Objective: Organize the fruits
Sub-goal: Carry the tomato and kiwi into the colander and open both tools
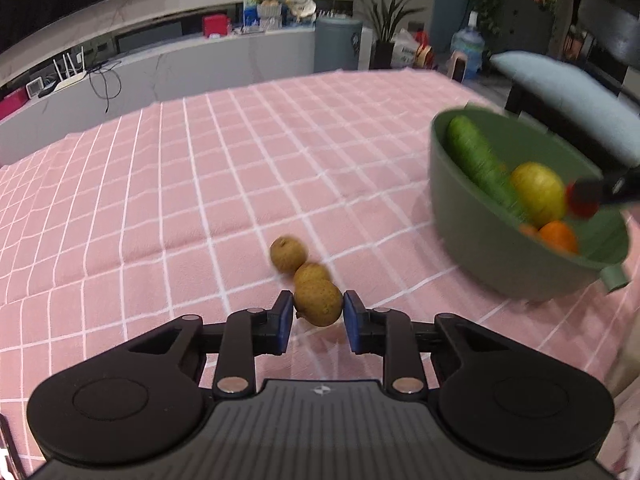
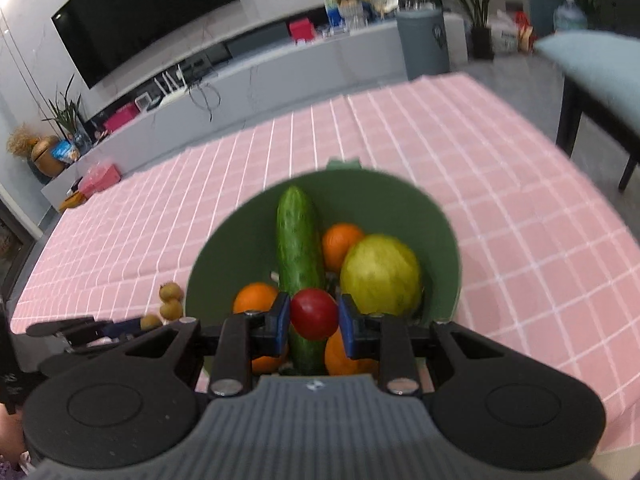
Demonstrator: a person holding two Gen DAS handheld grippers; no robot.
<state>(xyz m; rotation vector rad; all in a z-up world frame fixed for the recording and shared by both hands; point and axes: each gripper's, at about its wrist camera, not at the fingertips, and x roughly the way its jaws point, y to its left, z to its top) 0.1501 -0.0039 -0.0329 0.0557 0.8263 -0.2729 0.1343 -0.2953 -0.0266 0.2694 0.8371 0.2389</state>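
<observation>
A pink checked cloth covers the bench (image 1: 200,168). The right tongs (image 2: 314,320) clench a small red fruit (image 2: 314,314) over the green bowl (image 2: 448,240) — apparently to drop it in. At the bowl's nine o'clock, the left tongs (image 1: 318,310) grip the nearest of three brown fruits (image 1: 318,306) — likely bowl-bound too.

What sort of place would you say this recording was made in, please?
Most likely a home living or dining room. A large dark television hangs on the wall above a long low cabinet, a potted plant stands on the floor, and the table wears a pink checked tablecloth.
</observation>
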